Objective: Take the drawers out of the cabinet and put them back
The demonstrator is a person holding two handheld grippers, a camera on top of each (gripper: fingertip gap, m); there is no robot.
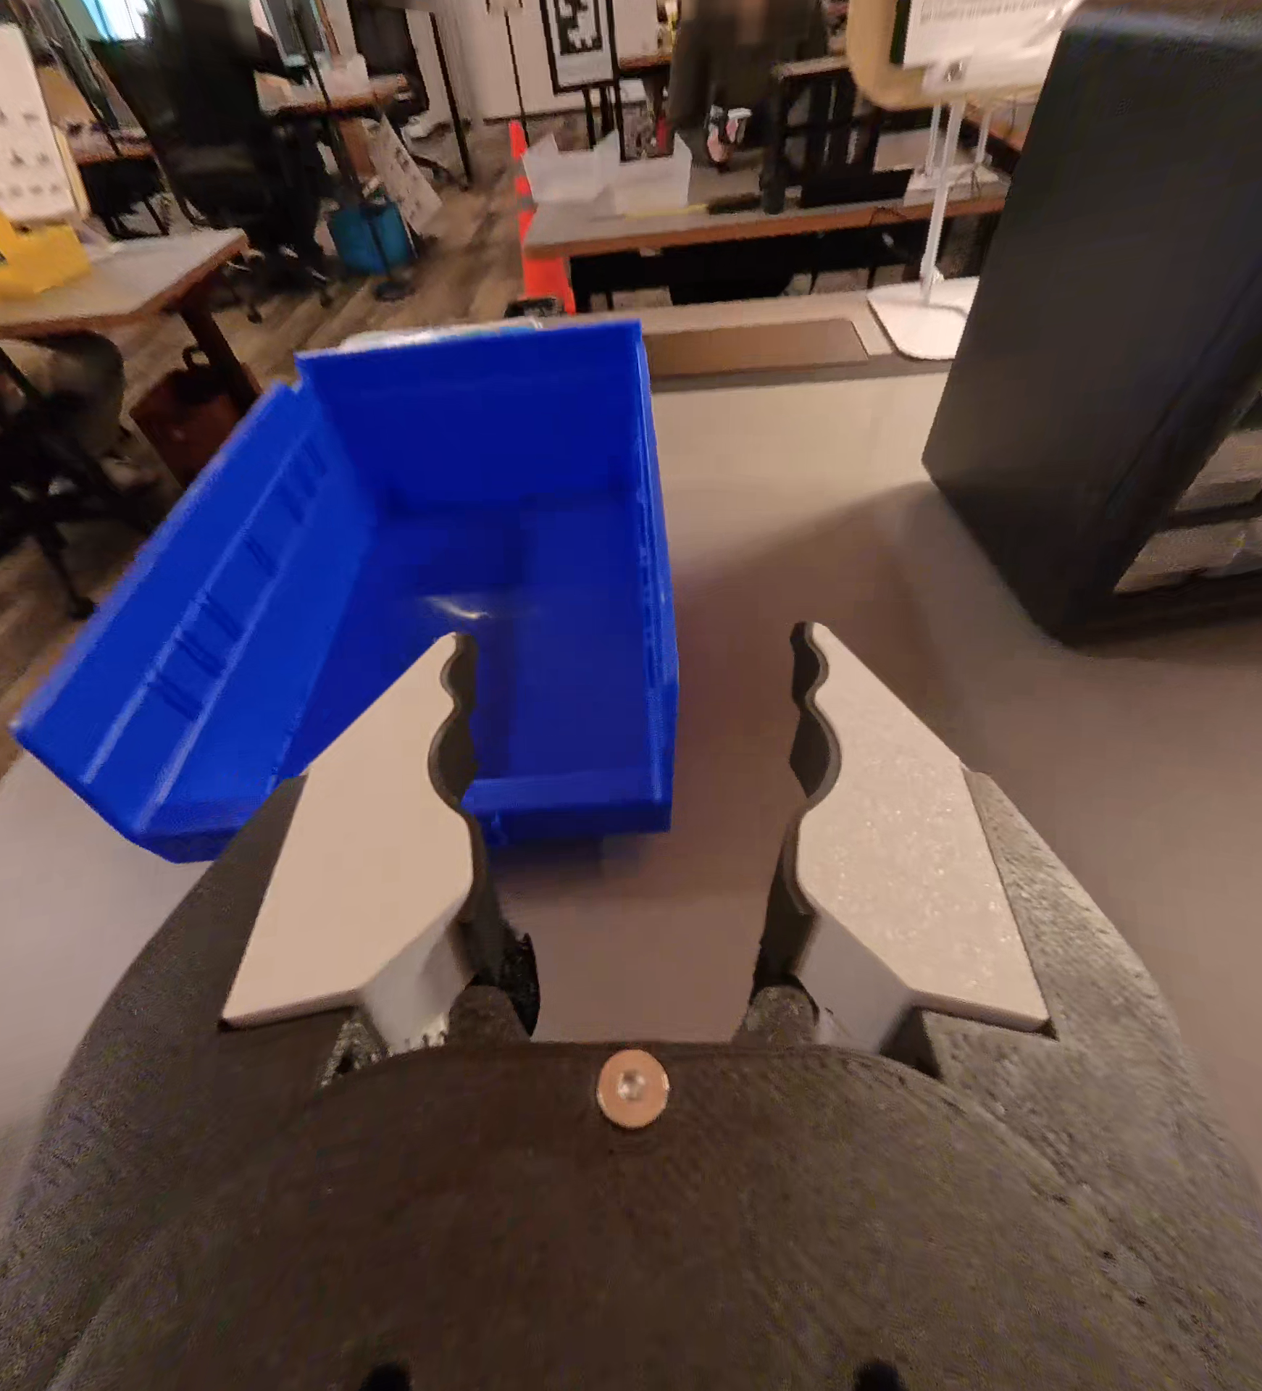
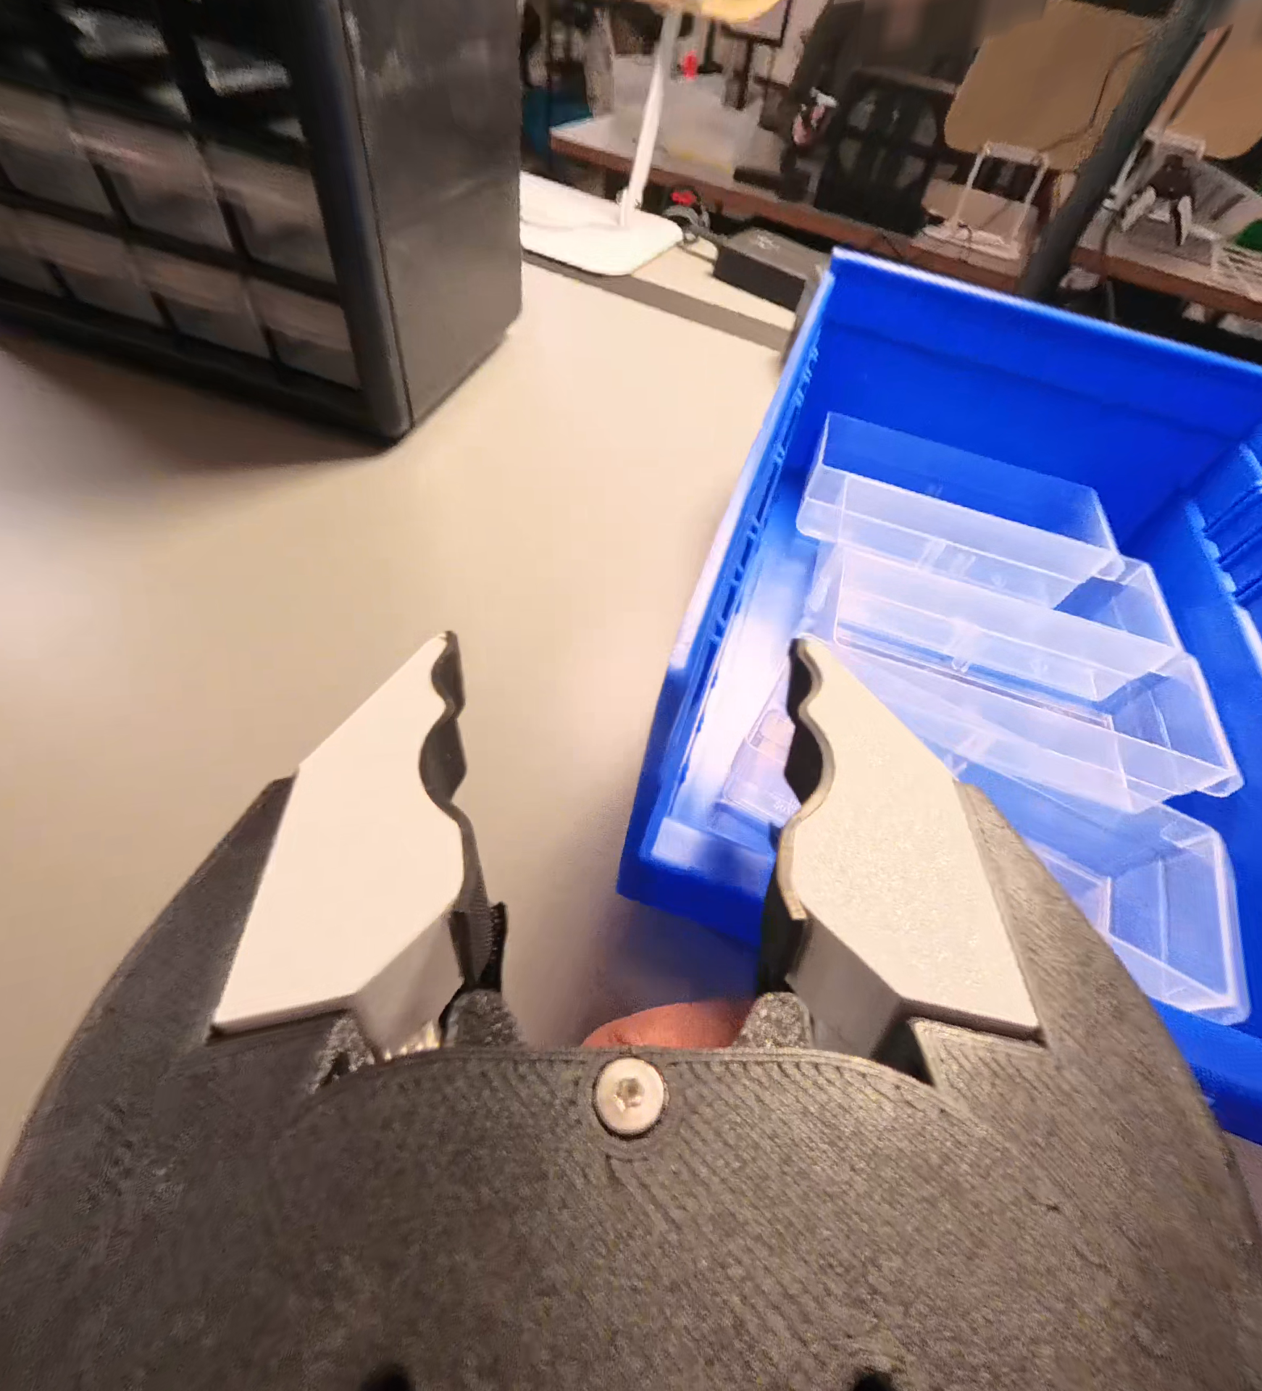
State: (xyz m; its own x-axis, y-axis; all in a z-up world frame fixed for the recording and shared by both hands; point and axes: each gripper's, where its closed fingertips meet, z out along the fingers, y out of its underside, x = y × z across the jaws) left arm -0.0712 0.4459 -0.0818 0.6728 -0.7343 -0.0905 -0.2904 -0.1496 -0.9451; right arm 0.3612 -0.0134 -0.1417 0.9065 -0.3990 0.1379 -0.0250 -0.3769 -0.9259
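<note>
Two blue bins show in our left wrist view: one tipped on its side at far left, leaning on an upright one whose visible inside looks bare. Our left tongs are spread wide, nothing between the pads, hovering over the upright bin's near right corner and the grey desk. Right of that, the black cabinet stands on the desk, well apart from the bins.

In our right wrist view the cabinet is far left, its drawer fronts blurred. Our right tongs are also spread wide and hold nothing. At right, a blue bin holds several clear drawers, piled crosswise.
</note>
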